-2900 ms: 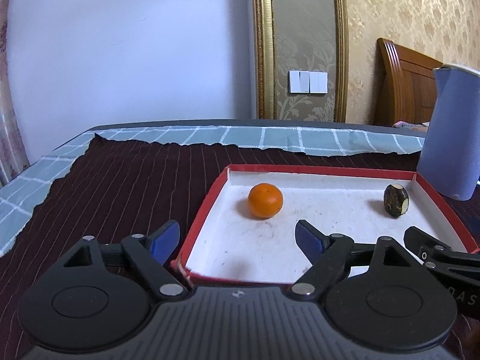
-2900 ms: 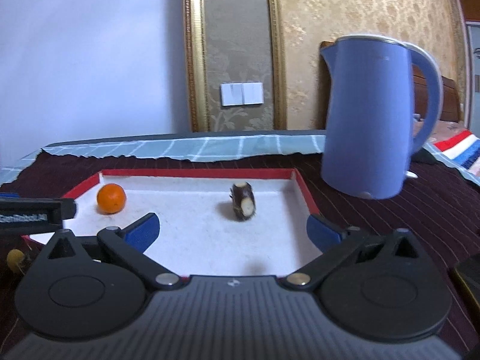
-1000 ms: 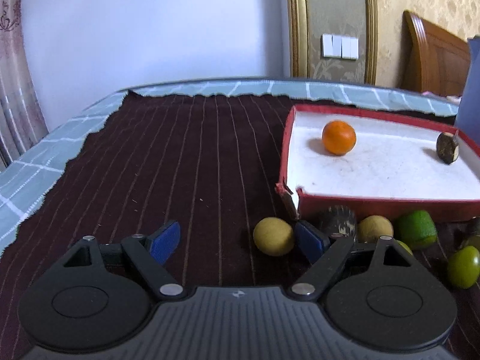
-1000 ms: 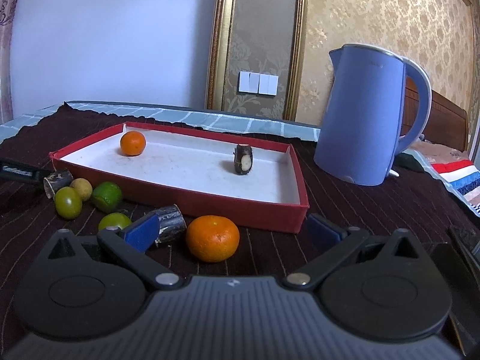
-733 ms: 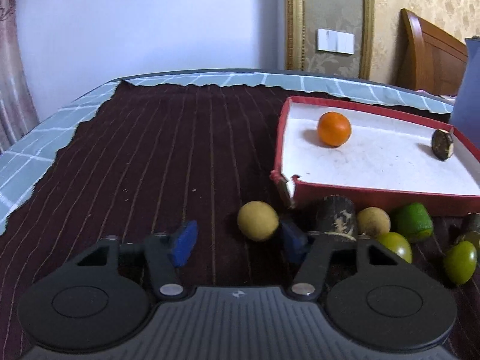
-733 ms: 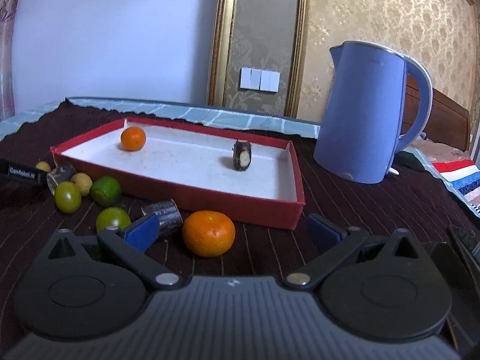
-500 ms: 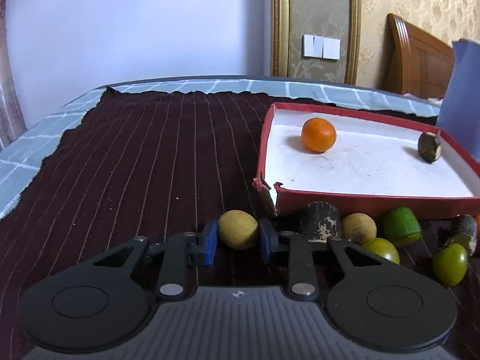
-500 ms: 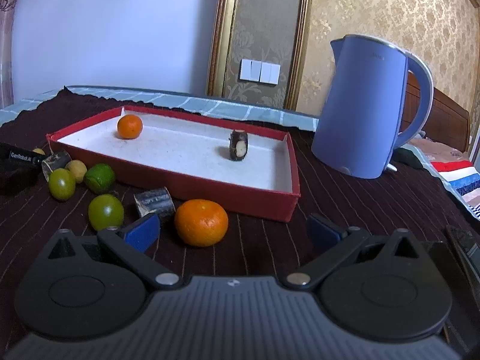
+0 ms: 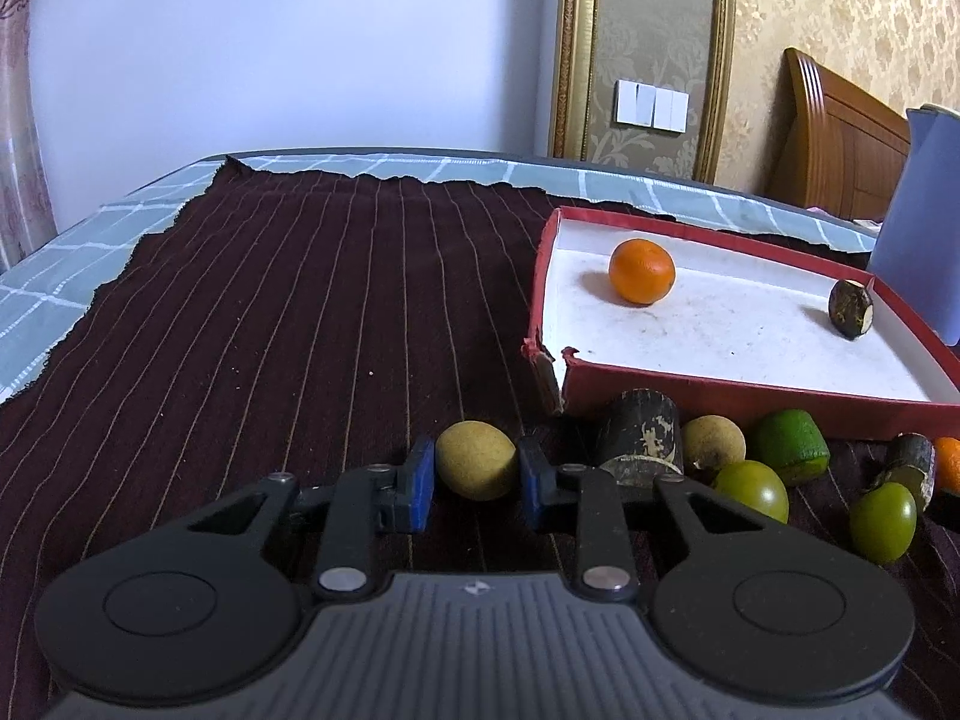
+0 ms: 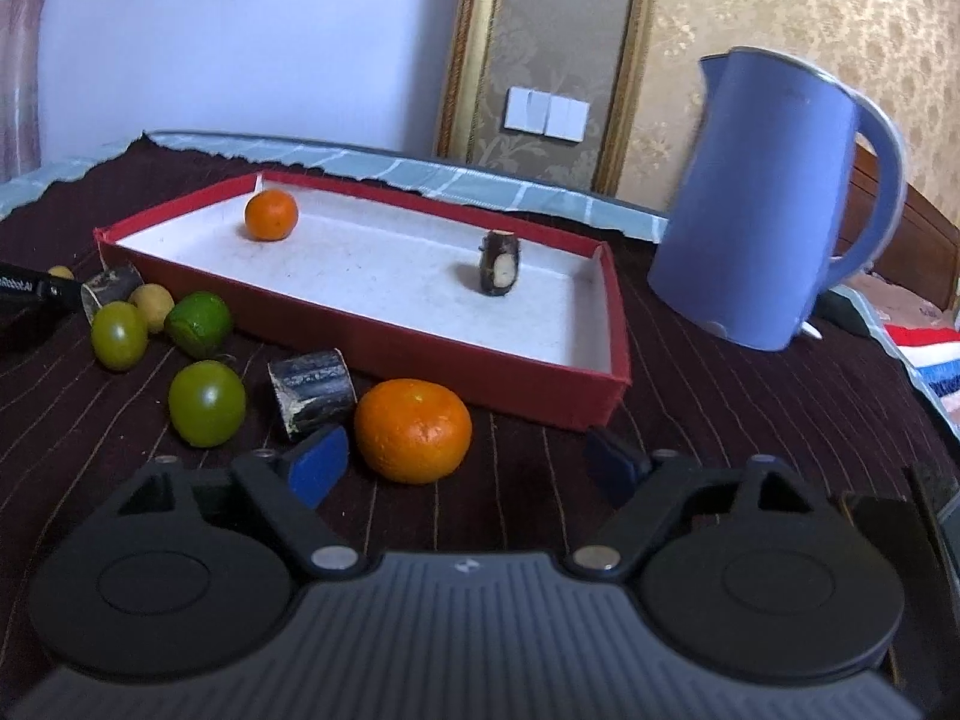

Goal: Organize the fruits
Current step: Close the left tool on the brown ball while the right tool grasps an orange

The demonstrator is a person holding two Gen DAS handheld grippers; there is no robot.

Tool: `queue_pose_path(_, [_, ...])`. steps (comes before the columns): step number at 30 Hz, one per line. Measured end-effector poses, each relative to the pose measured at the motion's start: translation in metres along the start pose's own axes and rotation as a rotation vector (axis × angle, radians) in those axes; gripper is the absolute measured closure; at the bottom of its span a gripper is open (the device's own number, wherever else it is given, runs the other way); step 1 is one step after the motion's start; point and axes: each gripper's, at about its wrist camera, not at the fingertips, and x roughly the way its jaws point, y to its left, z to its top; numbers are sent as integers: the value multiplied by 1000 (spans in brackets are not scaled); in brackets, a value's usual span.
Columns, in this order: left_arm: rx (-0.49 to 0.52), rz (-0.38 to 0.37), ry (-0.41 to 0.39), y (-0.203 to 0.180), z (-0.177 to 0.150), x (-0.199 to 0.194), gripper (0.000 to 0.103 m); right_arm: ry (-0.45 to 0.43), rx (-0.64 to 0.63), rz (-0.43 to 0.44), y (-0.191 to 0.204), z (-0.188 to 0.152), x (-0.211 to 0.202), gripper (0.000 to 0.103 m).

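My left gripper [image 9: 474,483] is shut on a tan longan [image 9: 475,459] on the dark striped cloth, left of the red tray [image 9: 708,387]. The tray holds an orange [image 9: 641,271] and a dark sugarcane piece [image 9: 850,309]. In front of the tray lie a sugarcane stub [image 9: 639,440], another longan [image 9: 713,441], a lime [image 9: 791,445] and green fruits [image 9: 751,487]. My right gripper [image 10: 468,474] is open, low over the cloth, with a loose orange [image 10: 413,429] just ahead between its fingers. The tray [image 10: 480,354] shows behind it.
A blue kettle [image 10: 774,198] stands right of the tray. Sugarcane stub [image 10: 311,391] and green fruits [image 10: 207,402] lie left of the right gripper. The left gripper's tip [image 10: 30,291] shows at the far left. The cloth's left half [image 9: 270,312] is bare.
My left gripper has moved left from over the tray down to the cloth and shut on the tan longan. My right gripper has pulled back and come close to the loose orange, still open.
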Motion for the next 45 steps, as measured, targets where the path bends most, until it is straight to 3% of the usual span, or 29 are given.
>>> queue_pose_path(1, [-1,0,0,0,0,0,75,7,-15,7,2,2,4,21])
queue_pose_path(3, [0,0,0,0,0,0,75,34,-38,25,5,6,11,37])
queue_pose_path(5, [-2,-1,0,0,0,0,75,44,-35,70,5,9,16,60])
queue_pose_path(6, [-4,-2,-1,0,-1,0,75,47,-29,91,6,10,16,63])
queue_pose_path(13, [-54,-32,-19,11,-2,-5,75,31,-35,59,13,3,4,63])
queue_pose_path(18, [-31,-38,-64,7,-6,-20,75,10,3,28,8,-3,-7,63])
queue_pose_path(29, [88,-98,-107,-48,-3,-39,75,-48,109,21,-3,-3,-20,63])
queue_pose_path(45, [147,-24,-89,-88,0,-27,75,-92,156,14,6,6,-20,63])
